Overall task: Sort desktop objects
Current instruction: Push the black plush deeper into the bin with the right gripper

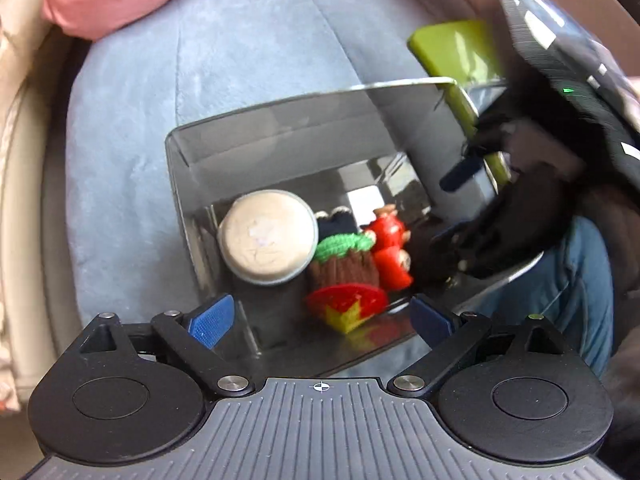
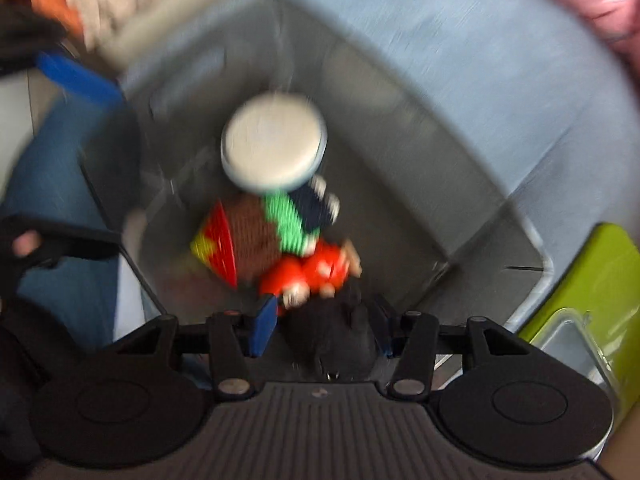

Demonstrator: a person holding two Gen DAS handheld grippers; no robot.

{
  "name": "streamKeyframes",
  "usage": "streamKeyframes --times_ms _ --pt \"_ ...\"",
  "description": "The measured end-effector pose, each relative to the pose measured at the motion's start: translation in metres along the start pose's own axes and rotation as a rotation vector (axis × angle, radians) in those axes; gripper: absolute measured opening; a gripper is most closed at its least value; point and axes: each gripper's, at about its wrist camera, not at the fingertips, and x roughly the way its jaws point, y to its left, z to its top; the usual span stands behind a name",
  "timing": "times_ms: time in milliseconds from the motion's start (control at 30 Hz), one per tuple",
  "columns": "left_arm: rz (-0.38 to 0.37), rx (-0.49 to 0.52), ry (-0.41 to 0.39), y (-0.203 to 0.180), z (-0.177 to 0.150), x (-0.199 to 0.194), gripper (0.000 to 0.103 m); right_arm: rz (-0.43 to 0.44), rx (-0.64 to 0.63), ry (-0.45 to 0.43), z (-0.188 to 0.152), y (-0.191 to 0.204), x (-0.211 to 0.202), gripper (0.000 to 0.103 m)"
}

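Both blue pads of the left gripper (image 1: 322,316) stand wide apart with nothing between them, hanging over the near wall of a clear bin (image 1: 192,184) that sits on a blue-grey cushion (image 1: 160,80). Ahead of its fingers, down in the bin, lie a round white tin (image 1: 267,237), a knitted toy (image 1: 340,260) in green, brown, red and yellow just right of the tin, and small red figures (image 1: 390,244) right of that. Further right, the right gripper (image 2: 324,322) reaches into the same bin, badly blurred. From its own camera its pads sit partway closed on either side of a dark furry thing (image 2: 326,340); whether they press on it I cannot tell. Just beyond its fingertips lie the red figures, then the knitted toy, then the tin farthest off. A lime-green box (image 2: 600,280) stands outside the bin to its right.
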Motion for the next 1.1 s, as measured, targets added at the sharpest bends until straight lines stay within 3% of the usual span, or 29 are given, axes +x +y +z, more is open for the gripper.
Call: streamKeyframes --times_ms 100,167,233,300,433,633,800,900,967,1067,1100 --pt "-0.094 -0.075 -0.028 0.020 -0.010 -0.003 0.098 -0.025 -0.042 0.131 0.017 0.007 0.032 0.061" --pt "-0.156 -0.149 -0.057 0.035 -0.017 -0.009 0.099 -0.062 -0.076 0.213 0.010 0.010 0.054 0.057" --pt "-0.184 -0.197 -0.084 0.047 -0.023 -0.014 0.099 -0.112 -0.102 0.289 0.004 0.013 0.075 0.054" --pt "-0.183 -0.213 -0.104 0.052 -0.027 -0.022 0.099 -0.089 -0.088 0.318 0.000 0.012 0.084 0.052" --pt "-0.205 -0.221 -0.120 0.054 -0.032 -0.027 0.100 -0.139 -0.110 0.249 -0.003 0.014 0.060 0.040" --pt "-0.238 -0.180 -0.105 0.037 -0.031 -0.018 0.101 -0.309 -0.011 0.014 0.010 -0.017 0.012 0.038" --pt "-0.233 -0.154 -0.074 0.025 -0.035 -0.014 0.101 -0.347 -0.032 -0.008 0.015 -0.019 0.037 0.041" --pt "-0.229 -0.163 -0.076 0.027 -0.039 -0.017 0.102 -0.386 -0.040 -0.037 0.011 -0.017 0.030 0.045" --pt "-0.260 -0.192 -0.081 0.031 -0.036 -0.016 0.102 -0.334 0.046 -0.099 0.003 -0.024 0.001 0.045" --pt "-0.304 -0.196 -0.075 0.025 -0.028 -0.009 0.102 -0.066 0.186 -0.125 -0.014 -0.038 -0.030 0.043" --pt "-0.309 -0.181 -0.072 0.020 -0.025 -0.008 0.102 -0.032 0.204 -0.102 -0.018 -0.038 -0.027 0.042"
